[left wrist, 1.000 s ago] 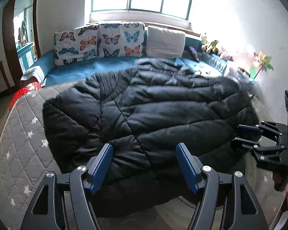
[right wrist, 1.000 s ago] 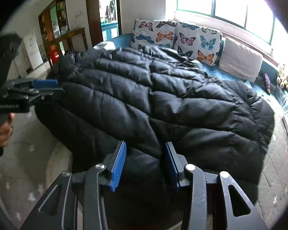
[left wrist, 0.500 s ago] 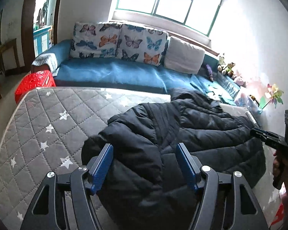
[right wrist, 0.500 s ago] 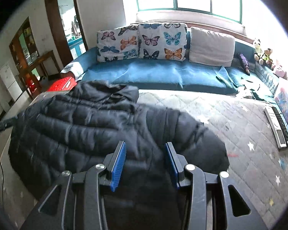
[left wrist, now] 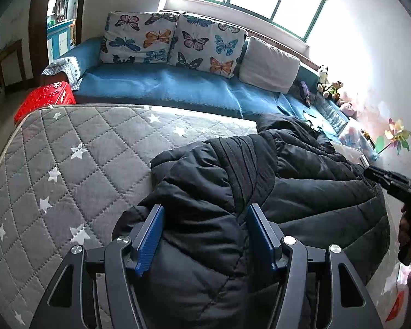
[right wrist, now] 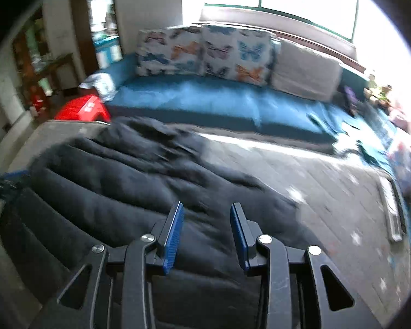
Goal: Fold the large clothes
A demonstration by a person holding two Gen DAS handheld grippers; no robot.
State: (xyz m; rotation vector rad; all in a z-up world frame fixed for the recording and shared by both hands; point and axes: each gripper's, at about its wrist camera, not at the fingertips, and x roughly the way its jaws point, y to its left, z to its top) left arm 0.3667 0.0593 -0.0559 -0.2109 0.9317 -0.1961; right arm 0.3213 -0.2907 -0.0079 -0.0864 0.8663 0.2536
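A black quilted down jacket point(left wrist: 301, 192) lies bunched on the grey star-quilted mattress point(left wrist: 68, 164). My left gripper point(left wrist: 205, 235) has a thick fold of the jacket's near edge filling the gap between its blue pads, and its jaws are closing on it. At the right edge of the same view, my right gripper point(left wrist: 391, 183) sits at the jacket's far side, in a person's hand point(left wrist: 405, 227). In the blurred right wrist view, the right gripper point(right wrist: 207, 233) is closing on the jacket point(right wrist: 109, 181), with fabric between its pads. The left gripper point(right wrist: 5, 183) shows at the left edge.
A blue sofa point(left wrist: 164, 87) with butterfly cushions runs behind the mattress under a window. A red plastic stool point(left wrist: 45, 100) stands at the mattress's far left corner. Soft toys point(left wrist: 328, 85) and a pinwheel point(left wrist: 397, 137) line the right wall. A long flat device point(right wrist: 391, 213) lies on the mattress point(right wrist: 328, 192).
The jacket, spread wide before both cameras a second ago, now lies lower and bunched between the grippers. Both views have swung, baring much more mattress. Both pairs of jaws have narrowed slightly.
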